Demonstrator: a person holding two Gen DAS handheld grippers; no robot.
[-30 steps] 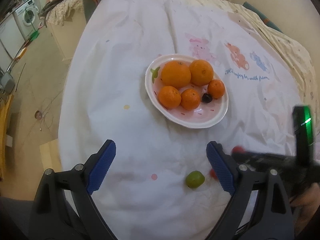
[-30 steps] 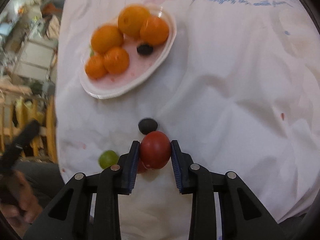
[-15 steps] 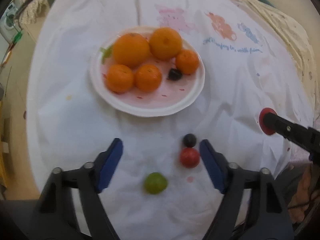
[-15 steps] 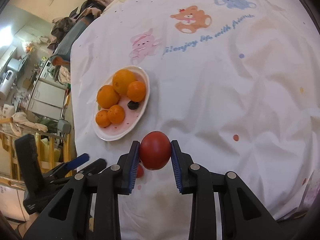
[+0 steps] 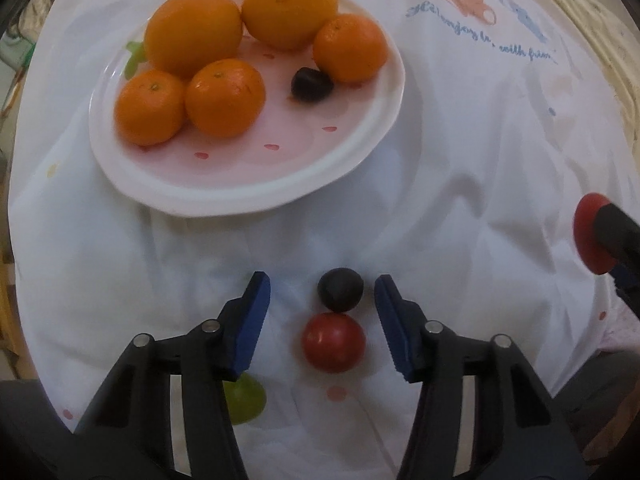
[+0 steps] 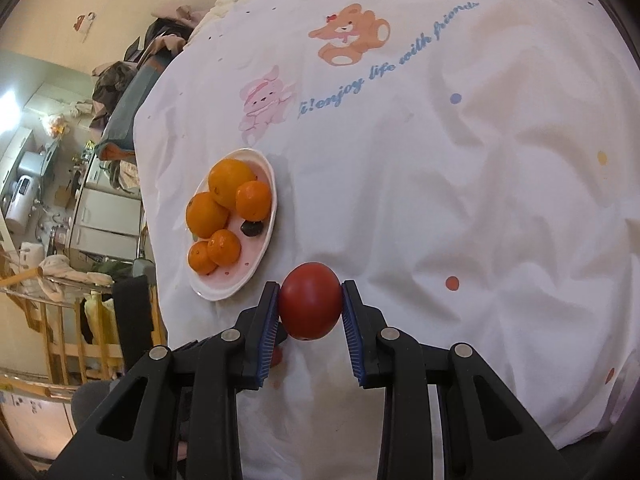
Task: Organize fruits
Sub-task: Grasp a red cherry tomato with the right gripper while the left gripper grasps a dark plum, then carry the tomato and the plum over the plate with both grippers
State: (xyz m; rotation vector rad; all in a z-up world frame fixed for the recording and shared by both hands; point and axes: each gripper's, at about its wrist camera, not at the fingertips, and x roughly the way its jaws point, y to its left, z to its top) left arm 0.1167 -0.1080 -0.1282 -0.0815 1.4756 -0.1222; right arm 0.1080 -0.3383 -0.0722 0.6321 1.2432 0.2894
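The left claw [image 5: 322, 322] has been narrowing, still clear, around a small dark round fruit [image 5: 340, 290] and red tomato [image 5: 333, 343]; the right claw [image 6: 310, 307] clamps another red tomato [image 6: 310, 306], bound for the pink-and-white plate [image 6: 262, 256].

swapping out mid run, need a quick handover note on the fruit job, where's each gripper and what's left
Right gripper: shut on a red tomato, held above the white sheet, beside the plate.
Left gripper: pointing down over the sheet, jaws have just been closing; a dark plum sits between them, not yet gripped.
On the plate: five oranges and another dark fruit.
Loose on the sheet: the dark plum, a second small red tomato just behind it, and a green fruit partly hidden under the left gripper.
Left: put the held tomato on the plate, then the three loose fruits.
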